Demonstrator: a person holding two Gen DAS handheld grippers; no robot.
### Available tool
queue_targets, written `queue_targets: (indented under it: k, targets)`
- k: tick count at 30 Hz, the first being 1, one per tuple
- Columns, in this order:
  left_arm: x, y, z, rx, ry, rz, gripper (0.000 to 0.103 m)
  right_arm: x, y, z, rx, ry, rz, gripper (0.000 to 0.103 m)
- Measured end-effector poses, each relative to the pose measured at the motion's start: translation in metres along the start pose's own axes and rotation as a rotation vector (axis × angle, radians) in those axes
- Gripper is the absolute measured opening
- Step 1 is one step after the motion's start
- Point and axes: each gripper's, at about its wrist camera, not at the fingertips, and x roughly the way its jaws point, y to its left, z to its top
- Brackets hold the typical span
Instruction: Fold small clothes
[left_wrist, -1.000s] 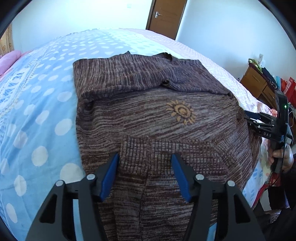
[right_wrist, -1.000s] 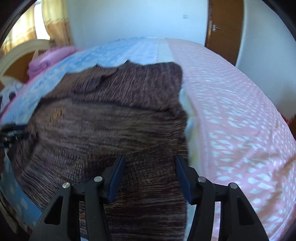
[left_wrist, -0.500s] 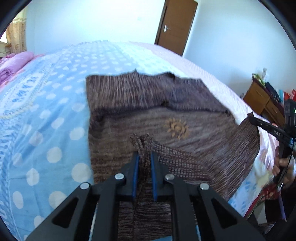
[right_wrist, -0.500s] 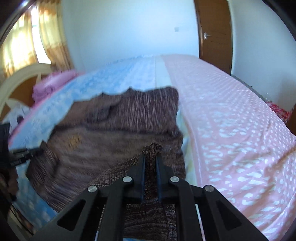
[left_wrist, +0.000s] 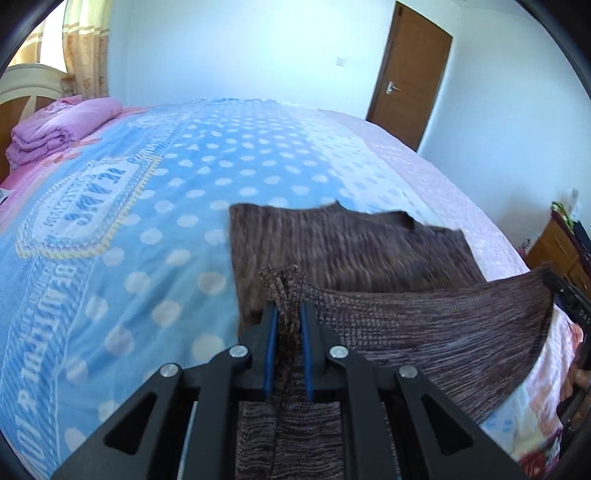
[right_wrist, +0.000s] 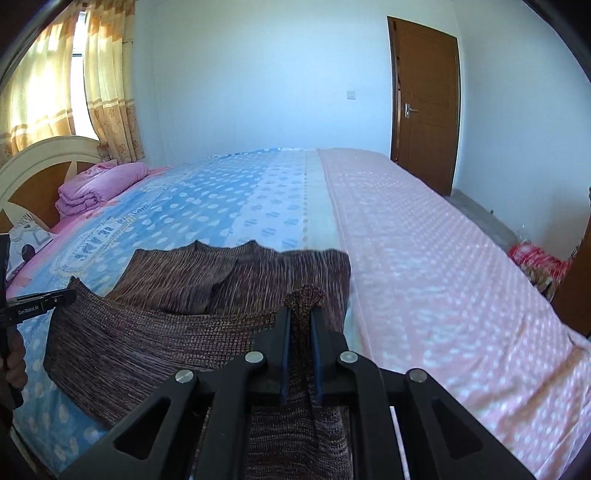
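Observation:
A brown knitted sweater (left_wrist: 369, 251) lies on the bed, its upper part flat and its sleeves folded in. My left gripper (left_wrist: 288, 314) is shut on the sweater's ribbed hem at the left corner. My right gripper (right_wrist: 300, 314) is shut on the hem at the right corner; the sweater also shows in the right wrist view (right_wrist: 229, 280). The hem (left_wrist: 443, 325) is lifted off the bed and stretched between the two grippers. Each gripper appears at the edge of the other's view, the right gripper in the left wrist view (left_wrist: 565, 299) and the left gripper in the right wrist view (right_wrist: 44, 301).
The bed has a blue polka-dot cover (left_wrist: 129, 229) on the left and a pink cover (right_wrist: 424, 251) on the right. A folded pink blanket (left_wrist: 59, 129) lies by the headboard (right_wrist: 40, 162). A brown door (right_wrist: 424, 103) is behind. A wooden cabinet (left_wrist: 557, 243) stands at the right.
Both grippers closed on the sweater's hem, then lifted it up and forward over the body. The sun emblem on the front is now hidden behind the raised hem.

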Motion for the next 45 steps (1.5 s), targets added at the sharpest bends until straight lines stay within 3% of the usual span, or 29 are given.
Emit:
queue_targets:
  k: [10,18,21,23,24,25,27,29,31,32,33,35,36,37,40,45]
  targets:
    - [0.040,0.014,0.064,-0.072,-0.039,0.051,0.010,0.062,-0.002,0.055,-0.068,-0.025,-0.070,0.009]
    - [0.095,0.028,0.099,-0.092,-0.064,0.189,0.007,0.143,-0.009,0.086,-0.074,-0.021,-0.110,0.009]
    - [0.110,0.032,0.087,-0.098,0.016,0.115,0.009,0.173,-0.010,0.080,-0.078,0.043,-0.114,0.009]
    - [0.114,0.031,0.076,-0.067,0.062,0.059,0.017,0.179,-0.013,0.072,-0.071,0.070,-0.104,0.009]
    - [0.115,0.029,0.071,-0.042,0.075,0.041,0.029,0.179,-0.013,0.068,-0.073,0.073,-0.102,0.009]
    - [0.115,0.024,0.064,-0.005,0.089,0.013,0.047,0.178,-0.013,0.065,-0.077,0.074,-0.098,0.009]
    - [0.113,0.012,0.054,0.063,0.094,-0.026,0.070,0.176,-0.013,0.062,-0.071,0.075,-0.087,0.009]
    - [0.115,0.001,0.046,0.124,0.086,0.000,0.078,0.173,-0.014,0.060,-0.066,0.075,-0.076,0.009]
    - [0.123,0.001,0.048,0.122,0.102,0.025,0.073,0.172,-0.013,0.059,-0.064,0.073,-0.074,0.009]
    - [0.127,0.002,0.048,0.113,0.112,0.030,0.065,0.173,-0.012,0.059,-0.064,0.074,-0.074,0.009]
    - [0.133,0.003,0.047,0.104,0.128,0.024,0.043,0.174,-0.012,0.059,-0.062,0.076,-0.075,0.009]
    - [0.139,0.001,0.047,0.098,0.145,0.009,0.033,0.176,-0.013,0.057,-0.055,0.088,-0.082,0.009]
    - [0.137,-0.001,0.047,0.108,0.127,0.019,0.020,0.178,-0.014,0.056,-0.053,0.095,-0.085,0.009]
    - [0.134,-0.005,0.047,0.129,0.111,0.032,0.015,0.179,-0.014,0.054,-0.052,0.103,-0.090,0.009]
    - [0.122,-0.008,0.050,0.141,0.074,0.046,0.012,0.180,-0.015,0.050,-0.043,0.124,-0.097,0.009]
    - [0.104,0.000,0.067,0.070,0.014,0.028,0.011,0.155,-0.015,0.067,-0.038,0.049,-0.079,0.009]
